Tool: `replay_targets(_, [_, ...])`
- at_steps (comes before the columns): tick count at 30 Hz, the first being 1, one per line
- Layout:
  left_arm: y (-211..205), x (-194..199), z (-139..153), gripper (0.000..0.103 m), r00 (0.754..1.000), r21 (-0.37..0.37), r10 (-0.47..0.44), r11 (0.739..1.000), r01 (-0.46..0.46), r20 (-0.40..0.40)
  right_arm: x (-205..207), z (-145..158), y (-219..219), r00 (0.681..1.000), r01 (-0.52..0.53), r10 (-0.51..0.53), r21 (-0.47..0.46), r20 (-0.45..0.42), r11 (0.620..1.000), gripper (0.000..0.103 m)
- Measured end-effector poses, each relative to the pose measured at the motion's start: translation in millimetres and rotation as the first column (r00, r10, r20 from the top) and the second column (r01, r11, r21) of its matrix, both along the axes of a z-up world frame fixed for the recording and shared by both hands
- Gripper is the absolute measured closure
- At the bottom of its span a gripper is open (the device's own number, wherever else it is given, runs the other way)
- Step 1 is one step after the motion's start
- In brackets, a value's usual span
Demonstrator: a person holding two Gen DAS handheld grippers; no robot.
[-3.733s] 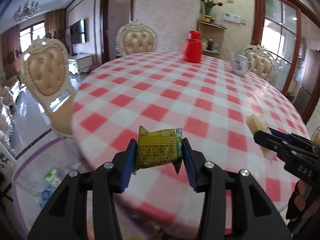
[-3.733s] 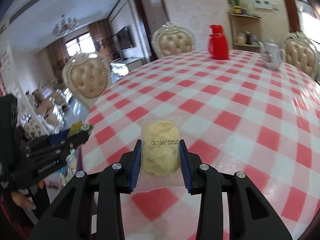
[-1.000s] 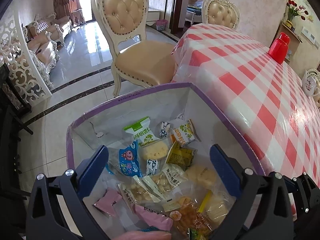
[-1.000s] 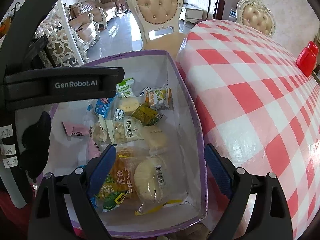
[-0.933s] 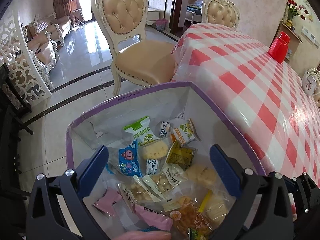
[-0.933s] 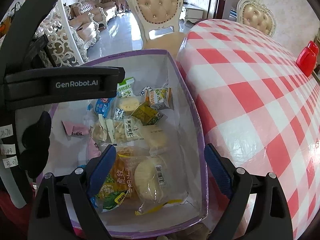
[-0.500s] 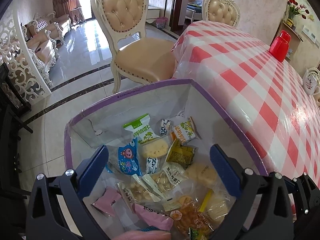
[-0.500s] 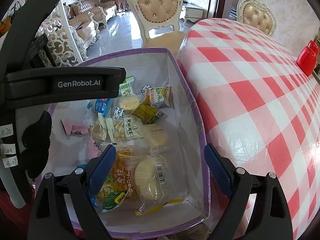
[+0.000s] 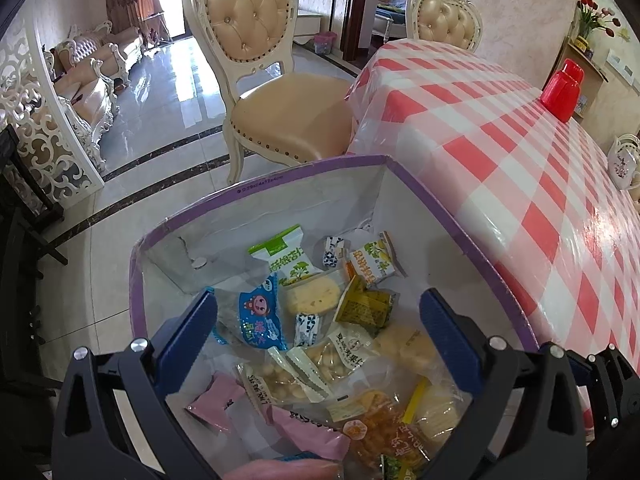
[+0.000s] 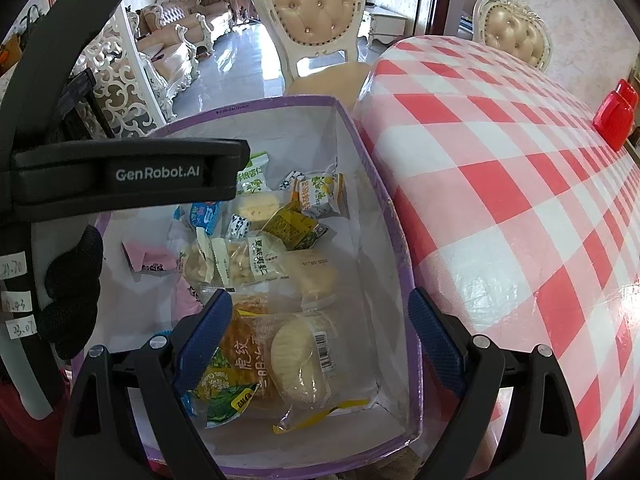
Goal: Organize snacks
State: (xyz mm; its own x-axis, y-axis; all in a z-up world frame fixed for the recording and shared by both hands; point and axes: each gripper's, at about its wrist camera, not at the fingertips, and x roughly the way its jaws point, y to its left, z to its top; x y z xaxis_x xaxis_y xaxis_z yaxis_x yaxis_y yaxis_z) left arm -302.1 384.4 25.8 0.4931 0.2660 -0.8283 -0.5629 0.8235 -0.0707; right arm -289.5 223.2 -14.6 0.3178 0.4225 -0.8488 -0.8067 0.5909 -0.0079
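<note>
A purple-rimmed box (image 9: 260,189) with a silvery lining stands on the floor beside the table and holds several wrapped snacks. Among them are an olive-yellow packet (image 9: 366,308) and a pale round cake in clear wrap (image 10: 316,268). My left gripper (image 9: 316,304) hangs open above the box with nothing between its blue pads. My right gripper (image 10: 320,300) is also open and empty, over the near end of the same box (image 10: 280,105). In the right wrist view, one of the left gripper's fingers (image 10: 160,176) crosses the box's left side.
The round table with a red-and-white checked cloth (image 9: 500,128) presses against the box's right wall. A red jar (image 9: 562,88) and a white teapot (image 9: 624,164) stand far back on it. A cream tufted chair (image 9: 280,112) is just beyond the box, with tiled floor to the left.
Earlier each gripper was shut on a snack above the table. Both are now open over the box, and the yellow packet and pale cake lie inside. Over the last second both barely moved.
</note>
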Motion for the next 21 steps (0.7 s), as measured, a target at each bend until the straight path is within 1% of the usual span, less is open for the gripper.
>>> replay_targets(10, [1.3,0.4,-2.5,0.002,1.000,-0.002,0.011,1.000,-0.011,-0.008,2.5,2.7,-1.9,1.000,0.000,0.000,0.004,-0.002,1.000,0.016])
replay_targets(13, [-1.0,0.1,-1.8,0.002,1.000,0.029,0.024,0.999,-0.024,-0.008,2.9,2.9,-2.2,1.000,0.001,-0.001,0.005,-0.002,1.000,0.016])
replay_targets(16, [-1.5,1.9,-1.6,0.002,1.000,0.013,0.012,1.000,-0.012,-0.008,2.4,4.4,-2.6,1.000,0.002,-0.002,0.009,-0.002,1.000,0.016])
replay_targets(21, [0.8,0.9,-1.5,0.002,1.000,-0.003,0.018,1.000,-0.018,-0.005,1.7,6.8,-3.5,1.000,0.001,-0.001,0.015,-0.001,1.000,0.016])
